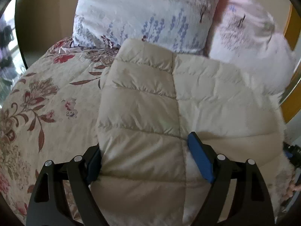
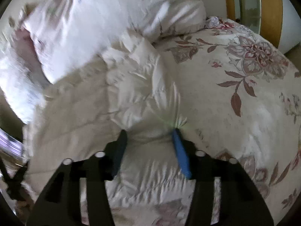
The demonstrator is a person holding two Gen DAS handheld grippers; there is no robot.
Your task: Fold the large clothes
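The puffy jacket [image 1: 143, 101] is cream cloth, soft and a little shiny, with stitched lines and small wrinkles. The bed cover [image 1: 37, 101] under it is matt cloth with red and brown flowers printed on it. The pillow [image 1: 143, 13] is smooth white cloth with purple flowers. The left gripper [image 1: 144, 152] is dark matt plastic with small shiny metal pins, and its pads [image 1: 200, 155] look like blue rubber. The bed frame [image 2: 270, 7] looks like smooth yellow wood.
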